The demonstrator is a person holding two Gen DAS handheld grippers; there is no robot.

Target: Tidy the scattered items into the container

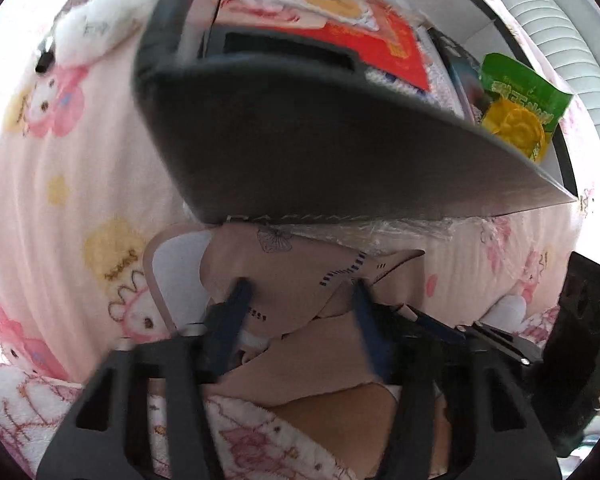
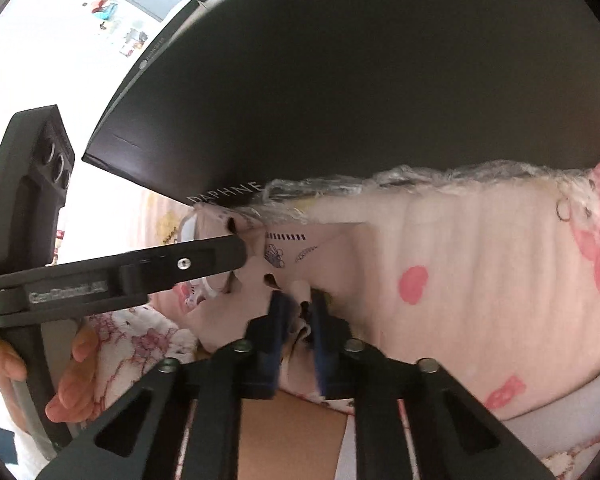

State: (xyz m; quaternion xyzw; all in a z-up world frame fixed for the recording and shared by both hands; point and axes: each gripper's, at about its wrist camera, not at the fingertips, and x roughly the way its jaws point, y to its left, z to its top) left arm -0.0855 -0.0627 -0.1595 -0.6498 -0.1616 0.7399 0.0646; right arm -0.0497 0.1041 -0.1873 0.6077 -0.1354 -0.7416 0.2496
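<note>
Both grippers are closed on one pink face mask [image 1: 300,276], which is held just below the dark box [image 1: 320,148] over the pink printed blanket [image 1: 60,184]: the left gripper [image 1: 300,292] straddles its fold, and the right gripper [image 2: 296,304] pinches an edge. Snack packets [image 1: 516,108] are seen inside the box.

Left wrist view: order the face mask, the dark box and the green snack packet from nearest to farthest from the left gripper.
1. Face mask, between the left gripper's fingers, just ahead.
2. Dark box, its wall right behind the mask.
3. Green snack packet, inside the box at upper right.
</note>
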